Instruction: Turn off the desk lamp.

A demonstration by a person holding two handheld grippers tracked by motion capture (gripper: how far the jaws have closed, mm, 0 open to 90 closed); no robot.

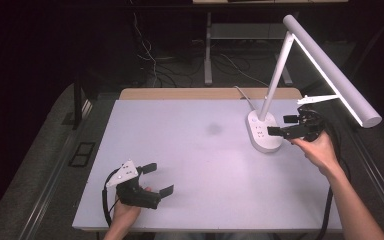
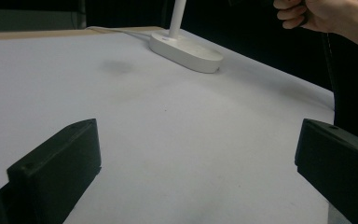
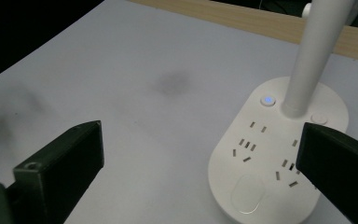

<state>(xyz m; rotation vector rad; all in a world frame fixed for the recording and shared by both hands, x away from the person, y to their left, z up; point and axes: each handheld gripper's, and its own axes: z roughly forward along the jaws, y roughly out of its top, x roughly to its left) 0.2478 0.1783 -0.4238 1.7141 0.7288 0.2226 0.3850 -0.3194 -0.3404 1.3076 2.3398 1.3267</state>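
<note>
With its jaws spread wide and empty over the lamp base [image 3: 279, 154], the right gripper [image 1: 286, 125] could nudge the lamp [image 1: 325, 65] over, while the left gripper [image 1: 158, 178], also wide open and empty, sits well away from the base.

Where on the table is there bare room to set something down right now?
The whole middle of the pale table top is bare, from the left gripper at the near-left corner to the white oval lamp base at far right. It is crowded only around that base, where the right gripper hovers, jaws open.
</note>
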